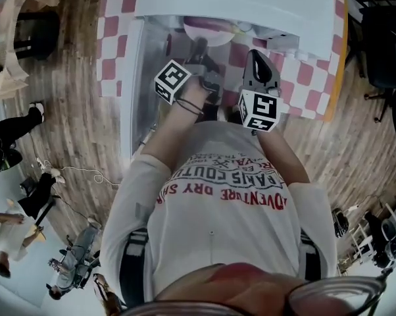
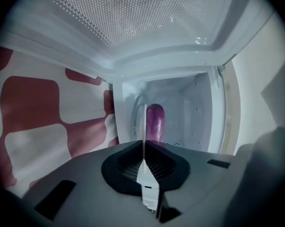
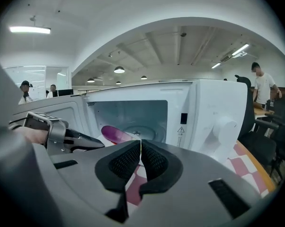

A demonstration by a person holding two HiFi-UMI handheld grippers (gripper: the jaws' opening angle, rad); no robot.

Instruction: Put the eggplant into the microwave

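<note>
Head view: both grippers are at the open microwave (image 1: 237,5) on the checked table (image 1: 112,38), with the left gripper (image 1: 208,68) at ten o'clock of the right gripper (image 1: 257,56). The eggplant cannot be made out there. Both gripper views show the eggplant (image 2: 155,122) lying inside the cavity, at twelve o'clock beyond the left fingers. Both pairs of fingers are closed together, gripping nothing. Only the right gripper view shows the left gripper side-on at the cavity mouth.

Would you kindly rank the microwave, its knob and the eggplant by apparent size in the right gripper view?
1. microwave, largest by far.
2-3. eggplant and knob look about alike; the eggplant lies deeper inside, so I leave them unranked.
</note>
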